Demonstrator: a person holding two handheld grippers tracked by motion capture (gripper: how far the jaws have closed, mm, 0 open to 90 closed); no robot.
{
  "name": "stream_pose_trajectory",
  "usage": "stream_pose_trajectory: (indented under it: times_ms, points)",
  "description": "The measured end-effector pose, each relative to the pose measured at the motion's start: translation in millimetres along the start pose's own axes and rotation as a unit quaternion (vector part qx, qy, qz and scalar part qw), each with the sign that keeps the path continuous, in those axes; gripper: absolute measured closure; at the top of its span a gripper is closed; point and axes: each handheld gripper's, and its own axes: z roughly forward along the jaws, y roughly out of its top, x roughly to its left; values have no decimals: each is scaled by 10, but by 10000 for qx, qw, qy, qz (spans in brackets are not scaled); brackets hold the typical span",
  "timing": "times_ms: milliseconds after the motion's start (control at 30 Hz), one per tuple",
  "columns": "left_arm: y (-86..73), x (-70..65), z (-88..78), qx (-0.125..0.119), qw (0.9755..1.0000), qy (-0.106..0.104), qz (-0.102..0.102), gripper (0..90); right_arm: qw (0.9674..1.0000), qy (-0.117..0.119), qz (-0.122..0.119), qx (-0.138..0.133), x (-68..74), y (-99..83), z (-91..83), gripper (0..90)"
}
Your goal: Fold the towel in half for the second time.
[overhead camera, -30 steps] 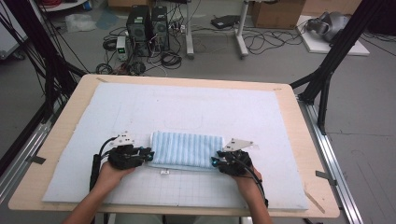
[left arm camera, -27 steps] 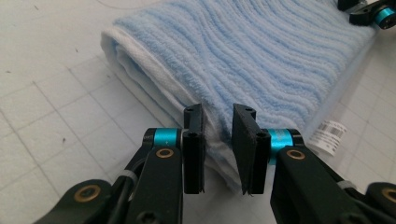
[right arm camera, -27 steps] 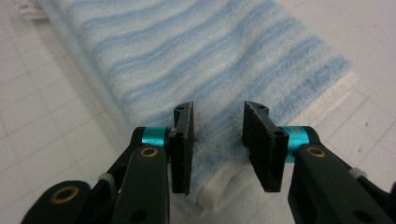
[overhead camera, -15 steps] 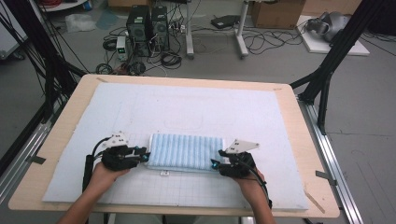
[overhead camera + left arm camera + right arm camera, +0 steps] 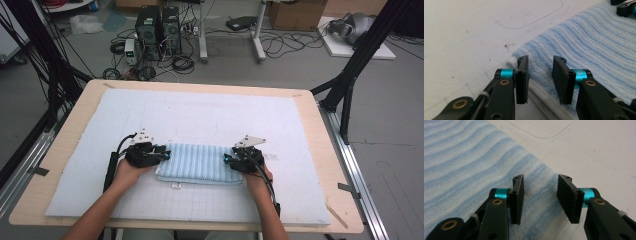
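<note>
A folded, ribbed towel of light blue and white striped cloth (image 5: 197, 163) lies flat on a white foam mat (image 5: 200, 115) that covers a pale wooden worktop (image 5: 320, 140). The towel sits toward the near middle of the mat, its long side running left to right.

A person's forearms come in from the near edge. The left gripper (image 5: 162, 154), black with turquoise bands, rests at the towel's left end; the right gripper (image 5: 229, 159), of the same make, rests at its right end. The two point toward each other across the cloth.

In the left gripper view, the left gripper (image 5: 540, 75) has its jaws parted over the towel (image 5: 586, 45)'s corner, a clear gap between the pads, gripping nothing. In the right gripper view, the right gripper (image 5: 541, 197) likewise has its jaws apart above the towel (image 5: 474, 162)'s edge, and they have just been closing a little, with cloth below them but not pinched.
</note>
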Motion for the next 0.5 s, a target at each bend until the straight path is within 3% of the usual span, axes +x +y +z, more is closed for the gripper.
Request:
stream_pose_trajectory:
  times_ms: [100, 167, 233, 267, 333, 433, 500]
  points:
    - [0, -23, -25, 72, 9999, 49, 134, 658, 10000, -14, -42, 6, -23, -31, -51, 525]
    - [9, -10, -69, 52, 9999, 103, 81, 645, 9999, -87, -69, -34, -38, -36, -106, 460]
    - [14, 49, -149, -229, 9997, 120, -50, 595, 9998, -118, -61, -173, -60, -44, -191, 414]
    - [19, 90, -204, -472, 9986, 99, -194, 554, 9996, -125, -43, -248, -74, -48, -229, 393]
    - [20, 182, -351, -994, 9943, 127, -366, 492, 9986, -144, 98, -491, -119, -53, -329, 329]
    - [-7, 287, -508, -1364, 9891, 91, -555, 371, 9969, -217, 282, -697, -185, -64, -473, 244]
    - [-34, 331, -568, -1556, 9854, 23, -687, 266, 9967, -338, 234, -702, -211, -77, -544, 200]
